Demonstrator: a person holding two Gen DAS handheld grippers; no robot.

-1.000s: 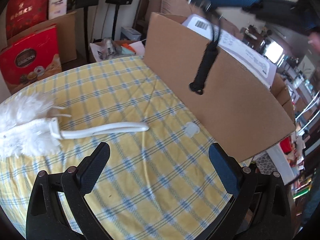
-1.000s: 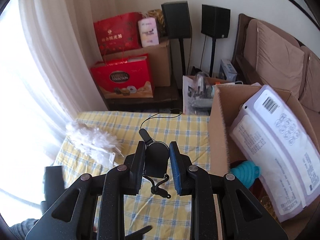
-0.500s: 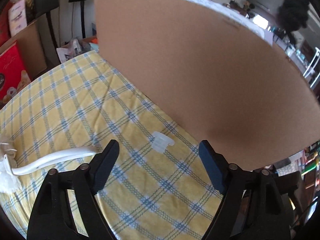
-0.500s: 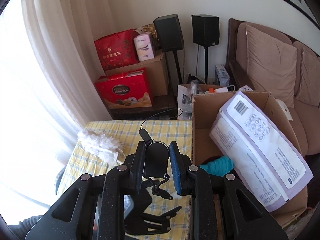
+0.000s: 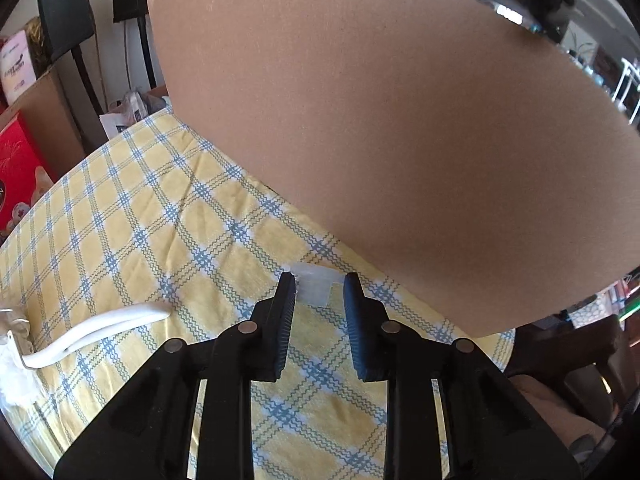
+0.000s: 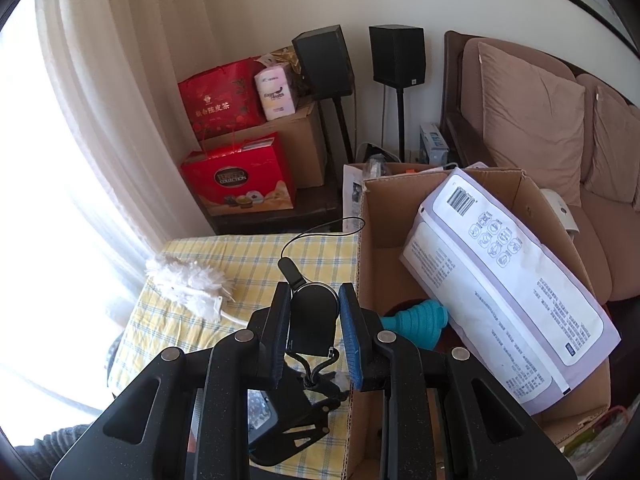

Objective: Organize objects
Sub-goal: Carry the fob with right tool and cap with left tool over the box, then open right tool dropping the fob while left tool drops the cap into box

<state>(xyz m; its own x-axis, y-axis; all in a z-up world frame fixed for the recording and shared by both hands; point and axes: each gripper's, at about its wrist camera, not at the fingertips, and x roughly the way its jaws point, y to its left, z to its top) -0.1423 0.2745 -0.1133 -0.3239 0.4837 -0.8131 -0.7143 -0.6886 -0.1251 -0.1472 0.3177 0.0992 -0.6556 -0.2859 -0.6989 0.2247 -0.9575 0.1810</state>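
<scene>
Fingers closing around a white clip; right fingers clamp a black gadget.

Left claw closing around white tab on tablecloth.

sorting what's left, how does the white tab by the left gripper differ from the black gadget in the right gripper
The white tab is small, flat and pale; the black gadget is bulkier, dark and trails a thin cord.
The tab lies on the checked tablecloth with the left gripper closing around it; the gadget is clamped aloft in the right gripper.
Both sit beside the cardboard box.
</scene>
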